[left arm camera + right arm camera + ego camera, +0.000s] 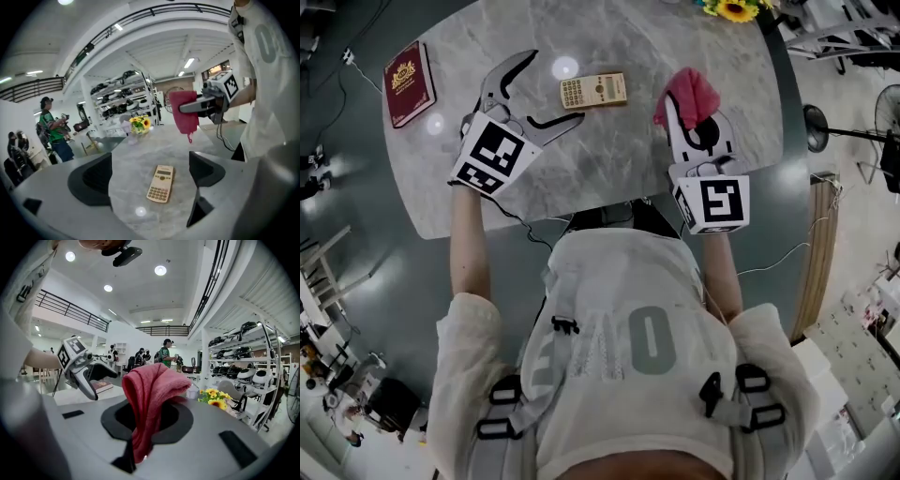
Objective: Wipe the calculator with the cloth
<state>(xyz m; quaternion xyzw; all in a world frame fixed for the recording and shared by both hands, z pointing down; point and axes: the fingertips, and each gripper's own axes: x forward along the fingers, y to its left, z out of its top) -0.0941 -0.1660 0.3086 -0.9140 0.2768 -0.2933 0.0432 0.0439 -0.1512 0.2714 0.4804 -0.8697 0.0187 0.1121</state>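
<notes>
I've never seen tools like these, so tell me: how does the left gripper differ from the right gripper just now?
The left gripper's jaws stand wide apart; the right gripper's are closed. The left gripper holds nothing, with the calculator lying on the table ahead of it; the right gripper clamps a red cloth. Both are hand-held tools of the same build, above the same table.
</notes>
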